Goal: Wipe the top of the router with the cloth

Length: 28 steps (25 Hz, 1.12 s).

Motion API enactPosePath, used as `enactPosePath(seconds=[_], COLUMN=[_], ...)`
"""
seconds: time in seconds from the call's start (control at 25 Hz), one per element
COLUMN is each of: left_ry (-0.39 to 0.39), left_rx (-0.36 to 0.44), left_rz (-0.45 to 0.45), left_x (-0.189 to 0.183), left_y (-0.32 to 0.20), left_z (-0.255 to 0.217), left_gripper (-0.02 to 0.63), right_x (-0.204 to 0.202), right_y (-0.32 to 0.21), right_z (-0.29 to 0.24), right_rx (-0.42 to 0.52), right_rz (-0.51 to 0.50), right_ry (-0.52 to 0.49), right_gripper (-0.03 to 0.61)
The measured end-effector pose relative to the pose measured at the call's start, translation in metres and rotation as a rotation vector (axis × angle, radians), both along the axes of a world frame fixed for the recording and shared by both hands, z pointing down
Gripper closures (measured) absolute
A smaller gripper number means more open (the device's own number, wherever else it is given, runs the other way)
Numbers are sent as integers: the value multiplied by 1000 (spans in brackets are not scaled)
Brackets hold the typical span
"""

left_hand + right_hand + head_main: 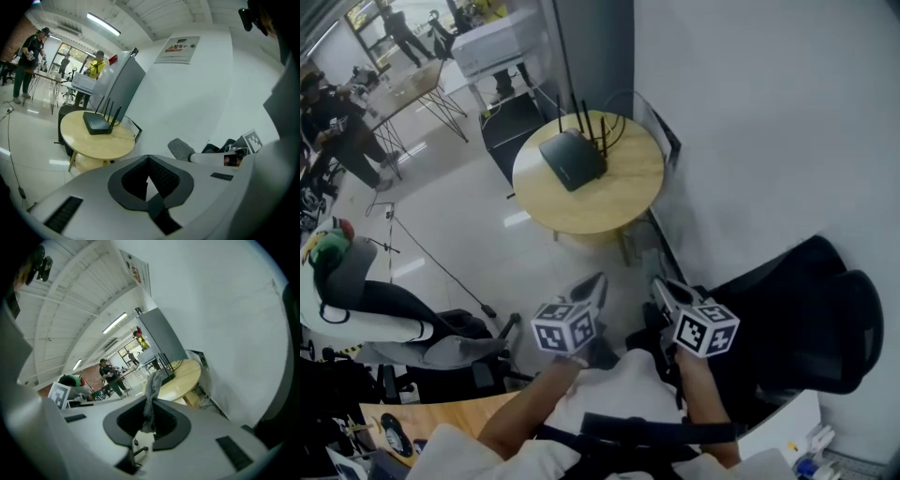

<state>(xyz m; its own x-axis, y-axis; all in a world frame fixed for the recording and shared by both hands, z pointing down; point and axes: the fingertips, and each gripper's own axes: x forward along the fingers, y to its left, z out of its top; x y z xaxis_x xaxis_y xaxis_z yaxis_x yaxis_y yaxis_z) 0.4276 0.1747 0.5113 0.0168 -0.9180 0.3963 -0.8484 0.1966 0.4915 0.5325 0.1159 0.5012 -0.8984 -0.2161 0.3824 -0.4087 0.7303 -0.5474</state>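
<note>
Nearest the person, the right gripper (pixel 153 401) was clamped on a hanging grey cloth (pixel 152 380), and the left gripper (pixel 148 157) had its jaws closed together on nothing. Wiping appeared not yet begun: the cloth was in hand, but the approach and every stroke were left. Farther off, the black router (pixel 572 159) lay untouched on a round wooden table (pixel 628 202) beside the white wall (pixel 750 122), above a glossy pale floor (pixel 469 234).
</note>
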Motion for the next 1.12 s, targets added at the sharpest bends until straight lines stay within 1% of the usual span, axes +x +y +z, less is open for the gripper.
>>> enactPosePath(seconds=[0.24,0.4,0.64,0.8,0.96,1.12], left_ry=[24,46,58,84,116,109], left_rx=[0,15,18,5,-19,-21], left_rz=[-64,-133,-182,-197,-213,-230], left_x=[-70,-125,-200,-237,-263,-292], left_y=[-8,-10,2,6,15,22], left_z=[2,2,8,20,31,31], left_gripper=[615,615,615,615,615,615], right_x=[-74,-129,-207,-250,-283,-314], right_y=[-6,-12,-4,-2,-1,-6], right_z=[3,5,11,18,21,20], right_rx=[-6,2,2,-3,-16,-4], right_rz=[-78,-145,-194,-211,-219,-216], right_ry=[38,69,102,121,125,117], right_gripper=[540,540,540,540,540,540])
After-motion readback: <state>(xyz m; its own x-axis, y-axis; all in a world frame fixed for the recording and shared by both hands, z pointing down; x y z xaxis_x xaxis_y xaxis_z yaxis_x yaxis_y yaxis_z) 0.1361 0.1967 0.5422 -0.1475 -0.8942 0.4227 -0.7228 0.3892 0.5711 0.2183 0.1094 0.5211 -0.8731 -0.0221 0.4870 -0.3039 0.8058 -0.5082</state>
